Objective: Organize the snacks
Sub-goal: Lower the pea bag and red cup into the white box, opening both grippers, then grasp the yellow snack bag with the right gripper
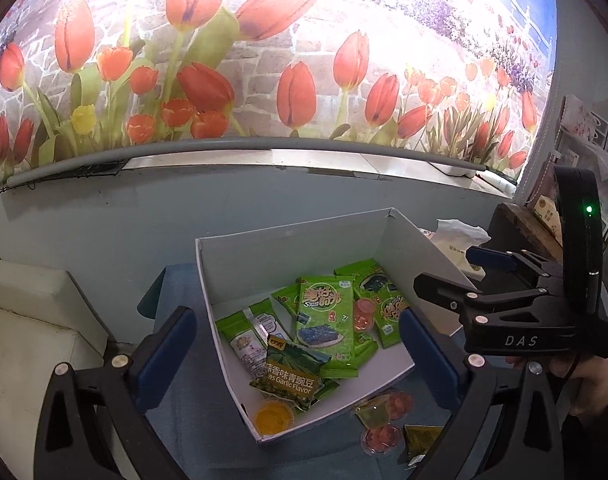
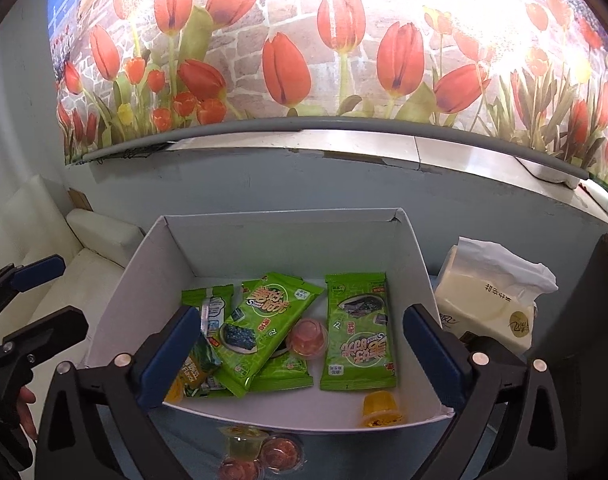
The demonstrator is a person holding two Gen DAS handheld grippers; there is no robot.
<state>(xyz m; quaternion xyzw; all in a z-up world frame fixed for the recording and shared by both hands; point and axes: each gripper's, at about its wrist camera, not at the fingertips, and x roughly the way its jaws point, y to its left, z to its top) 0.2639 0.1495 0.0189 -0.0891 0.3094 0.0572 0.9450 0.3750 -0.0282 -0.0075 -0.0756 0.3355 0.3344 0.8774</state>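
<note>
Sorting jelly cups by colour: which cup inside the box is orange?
The orange jelly cup by the box's near wall; the other cup inside is pink, lying among green packets.

"DAS" is showing in pale letters on the right gripper body. "Garlic Flavor" is reading across the pea packet, under Chinese characters. Chinese lettering is also showing on the seaweed packets.

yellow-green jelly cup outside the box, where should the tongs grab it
Grip the yellow-green jelly cup across its round side walls just below the lid, coming down from above. It stands upright on the table near the white box, with two pink jelly cups crowding it.
</note>
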